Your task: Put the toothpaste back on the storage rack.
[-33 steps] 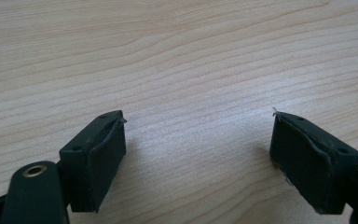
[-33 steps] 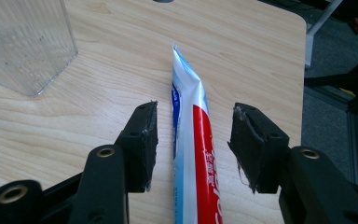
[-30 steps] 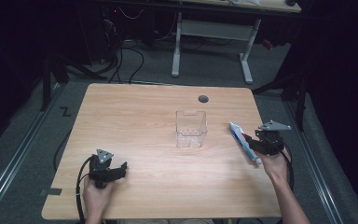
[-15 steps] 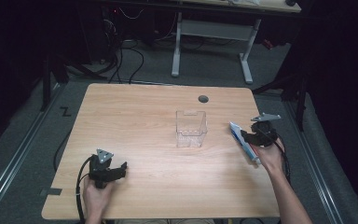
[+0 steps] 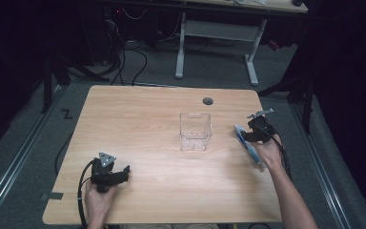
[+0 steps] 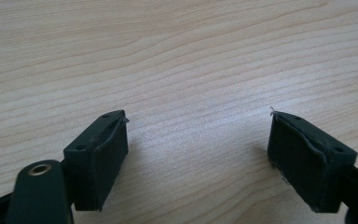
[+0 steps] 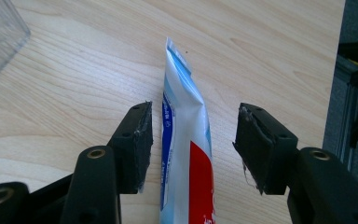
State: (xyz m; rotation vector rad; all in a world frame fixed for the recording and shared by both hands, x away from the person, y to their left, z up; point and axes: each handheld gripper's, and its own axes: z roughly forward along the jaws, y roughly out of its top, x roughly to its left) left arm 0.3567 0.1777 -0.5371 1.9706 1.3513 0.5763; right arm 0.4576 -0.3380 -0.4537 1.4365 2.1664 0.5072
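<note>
While the toothpaste tube (image 7: 186,140) lay flat on the table (image 5: 147,124), to the right of the clear box (image 5: 195,131), nothing had yet been grasped or moved, so by my reading the pickup itself and whatever followed it were all left to do. The right gripper (image 7: 193,144) had its jaws spread to either side of the tube, touching neither side. Well left of the box, the left gripper (image 6: 198,154) rested with jaws spread over bare wood.
</note>
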